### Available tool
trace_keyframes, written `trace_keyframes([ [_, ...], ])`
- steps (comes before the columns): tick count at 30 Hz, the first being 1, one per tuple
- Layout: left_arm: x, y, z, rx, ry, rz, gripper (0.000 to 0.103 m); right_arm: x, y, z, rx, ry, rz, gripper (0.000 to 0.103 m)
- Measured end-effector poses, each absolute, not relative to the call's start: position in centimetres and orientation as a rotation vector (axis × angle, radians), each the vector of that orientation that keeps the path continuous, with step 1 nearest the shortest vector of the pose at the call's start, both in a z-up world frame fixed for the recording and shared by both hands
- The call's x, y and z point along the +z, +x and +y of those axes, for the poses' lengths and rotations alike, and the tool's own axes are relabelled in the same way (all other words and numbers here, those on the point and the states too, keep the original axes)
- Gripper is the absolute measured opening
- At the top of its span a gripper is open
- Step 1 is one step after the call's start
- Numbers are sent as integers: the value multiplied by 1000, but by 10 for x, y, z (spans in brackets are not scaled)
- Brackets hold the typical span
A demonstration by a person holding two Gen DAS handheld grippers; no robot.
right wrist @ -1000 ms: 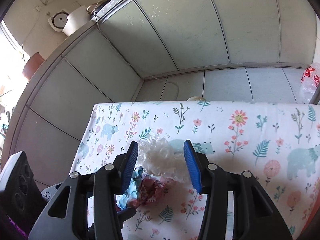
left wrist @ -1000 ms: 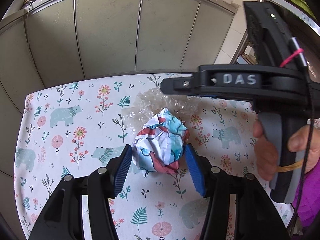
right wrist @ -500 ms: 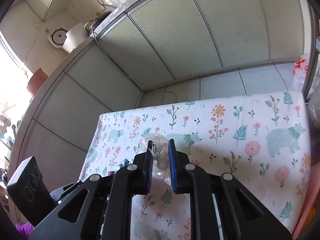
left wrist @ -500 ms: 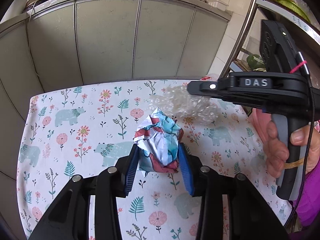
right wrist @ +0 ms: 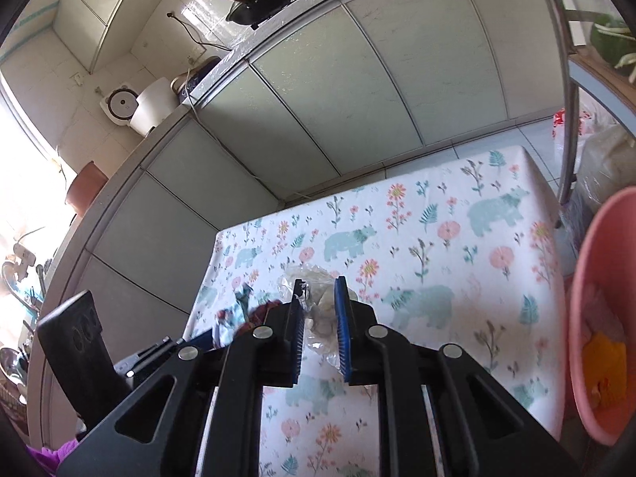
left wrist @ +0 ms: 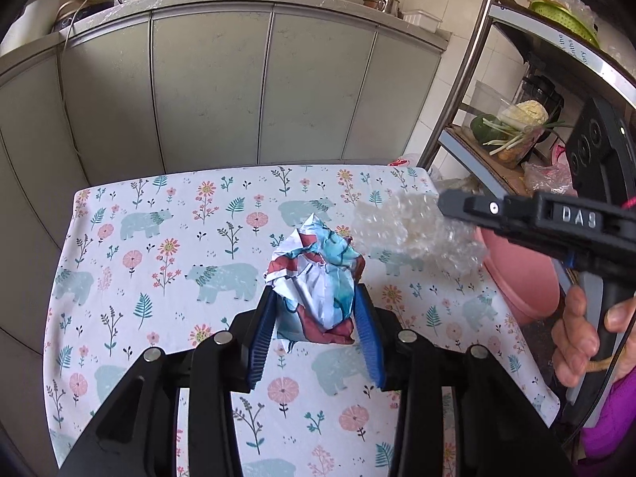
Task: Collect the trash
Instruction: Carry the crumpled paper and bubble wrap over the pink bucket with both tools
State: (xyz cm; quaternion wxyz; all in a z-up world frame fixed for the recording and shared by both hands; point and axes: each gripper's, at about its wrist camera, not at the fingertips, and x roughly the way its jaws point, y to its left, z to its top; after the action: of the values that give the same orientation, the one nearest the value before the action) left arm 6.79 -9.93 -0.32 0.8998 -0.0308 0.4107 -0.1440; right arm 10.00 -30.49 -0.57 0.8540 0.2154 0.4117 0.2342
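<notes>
**mika_k:** Both tongs are loaded. Right gripper (right wrist: 320, 318) is pinched narrow on the bubble wrap wad (left wrist: 413, 230), left gripper (left wrist: 318, 320) is clamped around the crumpled paper ball (left wrist: 318, 278). Both pieces look lifted off the floral tablecloth (left wrist: 159, 238), though I can't judge how high.

**dov:** So where's the bin?

**mika_k:** Pink bucket (right wrist: 596, 310), off the table's right edge. In the right wrist view it sits just right of the wrap, with some trash already inside. The right hand is clearly nearer; the paper ball hangs further left, over mid-table.

**dov:** I'd guess wrap goes first, a short swing right. Paper has to cross over.
</notes>
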Motion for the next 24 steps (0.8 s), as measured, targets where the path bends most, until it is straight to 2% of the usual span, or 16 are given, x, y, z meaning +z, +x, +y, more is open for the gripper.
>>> trace_keyframes([
  [24,-1,56,-123,-347,-53,887,39,-22,29,-333,429,488,864,15],
])
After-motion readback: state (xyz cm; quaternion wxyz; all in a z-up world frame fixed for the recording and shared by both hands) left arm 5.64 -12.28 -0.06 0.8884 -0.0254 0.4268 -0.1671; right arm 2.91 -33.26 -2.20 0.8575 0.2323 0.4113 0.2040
